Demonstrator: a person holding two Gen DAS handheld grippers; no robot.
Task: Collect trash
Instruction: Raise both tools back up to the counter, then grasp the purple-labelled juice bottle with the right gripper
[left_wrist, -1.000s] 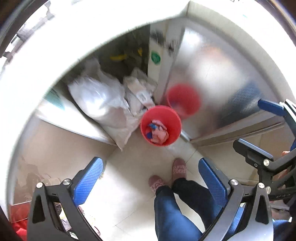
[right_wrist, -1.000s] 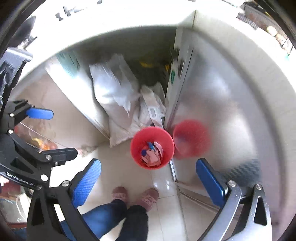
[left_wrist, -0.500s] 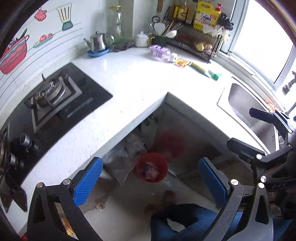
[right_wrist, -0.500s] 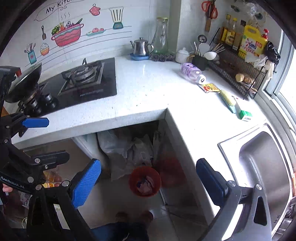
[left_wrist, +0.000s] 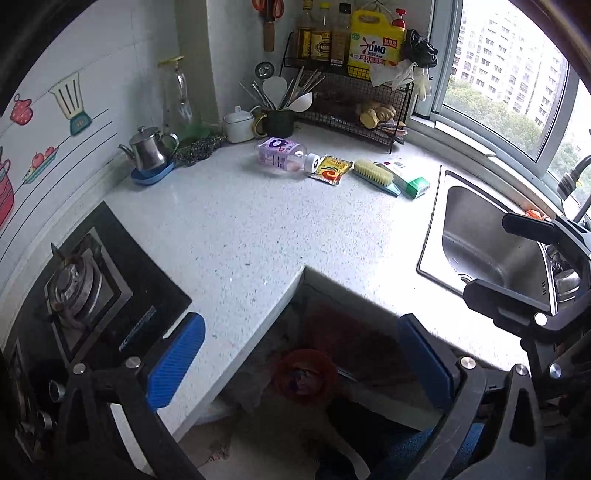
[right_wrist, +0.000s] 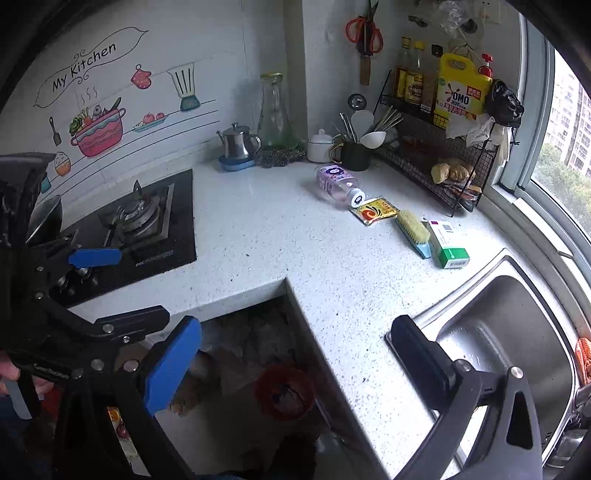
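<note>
**Both grippers up over counter, trash lined up near rack**

Views lifted since 1 s ago: then both cameras looked down at the red bin on the floor, now they face the white counter (left_wrist: 258, 236). Left gripper (left_wrist: 301, 363) and right gripper (right_wrist: 295, 363) both hang above the counter's inner corner, jaws spread wide, nothing between the blue pads. Right gripper also shows at the right edge of the left view, left gripper at the left edge of the right view.

Trash on counter, in a row in front of the wire rack (right_wrist: 439, 177): purple-label plastic bottle (left_wrist: 282, 158) lying on its side, yellow sachet (left_wrist: 331, 168) just beside its cap, scrub brush (left_wrist: 375, 175) next, green-white box (left_wrist: 406, 179) touching the brush. All well apart from both grippers.

Red bin (left_wrist: 304, 380) sits on the floor under the counter corner, dim, with some scraps inside. Sink (left_wrist: 476, 240) to the right, gas hob (right_wrist: 136, 225) to the left, steel kettle (right_wrist: 238, 144) by the wall.
</note>
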